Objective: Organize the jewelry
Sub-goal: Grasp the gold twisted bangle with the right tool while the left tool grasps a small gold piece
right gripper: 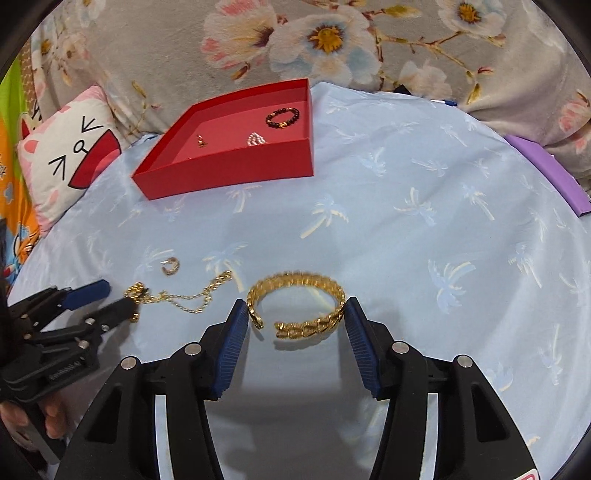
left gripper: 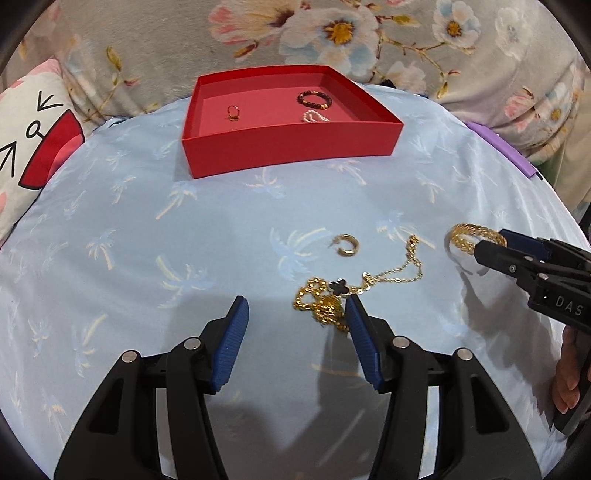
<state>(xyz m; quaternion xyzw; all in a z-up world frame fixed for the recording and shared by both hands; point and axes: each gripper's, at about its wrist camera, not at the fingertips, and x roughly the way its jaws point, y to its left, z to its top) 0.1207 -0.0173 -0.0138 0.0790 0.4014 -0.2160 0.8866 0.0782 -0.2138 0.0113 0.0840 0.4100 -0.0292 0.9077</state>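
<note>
home bedroom | floral blanket [left gripper: 332, 33] | cartoon pillow [left gripper: 33, 140] | palm-print sheet [left gripper: 147, 229]

Gold necklace [left gripper: 354, 291] beside spread left hand-held gripper [left gripper: 295, 314]

A: Where was there room to pass?
B: Bare blue cloth [left gripper: 147, 229] lay open between the loose jewelry and the red box [left gripper: 291, 151].

A: What stood in the way?
B: The box's near wall. A gold earring [left gripper: 346, 245] and gold chain [left gripper: 373, 286] lay just beside the left gripper [left gripper: 295, 314].
</note>
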